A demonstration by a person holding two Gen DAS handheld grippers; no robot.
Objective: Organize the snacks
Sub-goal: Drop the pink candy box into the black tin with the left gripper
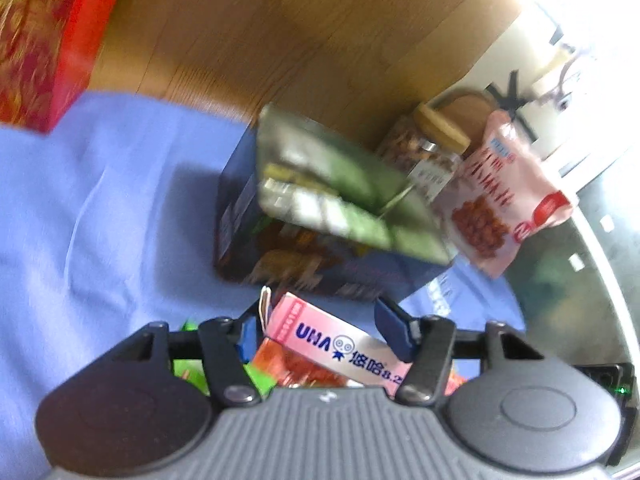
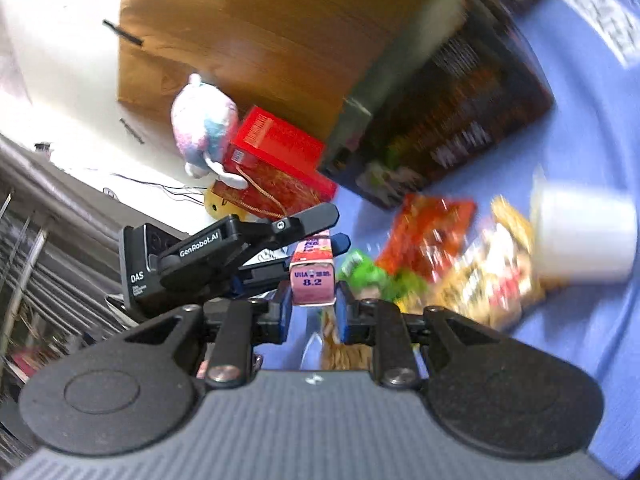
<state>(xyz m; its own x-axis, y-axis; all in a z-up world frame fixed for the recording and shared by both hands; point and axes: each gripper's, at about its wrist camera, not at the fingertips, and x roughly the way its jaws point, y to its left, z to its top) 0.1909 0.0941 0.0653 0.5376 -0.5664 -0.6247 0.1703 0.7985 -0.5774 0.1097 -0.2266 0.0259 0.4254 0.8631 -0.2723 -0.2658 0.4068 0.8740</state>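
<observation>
A pink UHA candy box hangs above the blue cloth, gripped at both ends. My right gripper is shut on its near end, blue pads pressing on both sides. My left gripper comes in from the left of the right wrist view and clamps the far end. In the left wrist view the same pink box lies slanted between the left gripper's blue pads. Below it are a red packet and a green packet, partly hidden by the gripper body.
A dark blue snack box with green packs on top stands just ahead, with a wood-lidded jar and a pink nut bag behind. A red gift box is far left. Loose packets and a white cup lie right.
</observation>
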